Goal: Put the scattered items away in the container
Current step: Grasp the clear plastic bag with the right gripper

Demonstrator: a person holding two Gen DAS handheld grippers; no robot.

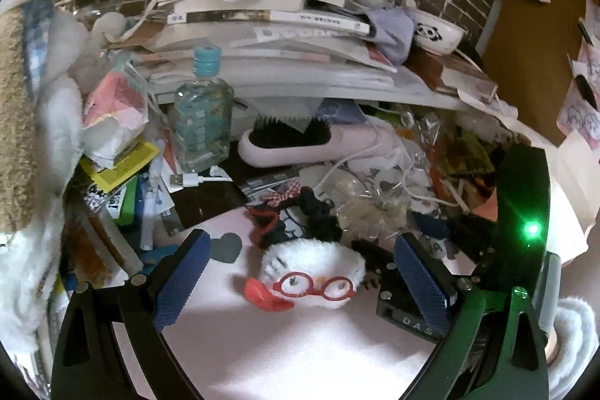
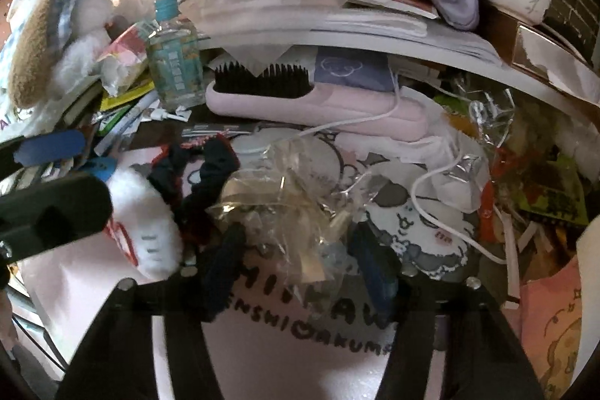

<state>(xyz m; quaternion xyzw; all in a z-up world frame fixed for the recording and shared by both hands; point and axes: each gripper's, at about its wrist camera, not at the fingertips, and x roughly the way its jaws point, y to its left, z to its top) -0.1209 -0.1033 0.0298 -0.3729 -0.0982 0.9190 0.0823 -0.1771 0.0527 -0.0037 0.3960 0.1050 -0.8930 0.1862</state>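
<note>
Only the left wrist view shows the face of the white plush toy (image 1: 313,268): red round glasses, a red-orange beak, fluffy fur, lying on the pink mat (image 1: 262,343) between the wide-open jaws of the left gripper (image 1: 300,280), touching neither blue pad. The right wrist view shows that toy only from the side, and alone reveals black lettering on the mat under the right gripper (image 2: 296,250). The right gripper's jaws stand around a crumpled clear plastic wrapper (image 2: 277,201) and seem to pinch it, with a dark scrunchie (image 2: 210,171) just beside. Both views share the pink hairbrush (image 1: 296,141), a clear bottle (image 1: 202,122) with blue cap, and the panda bowl (image 1: 437,34) on stacked books (image 1: 270,17).
</note>
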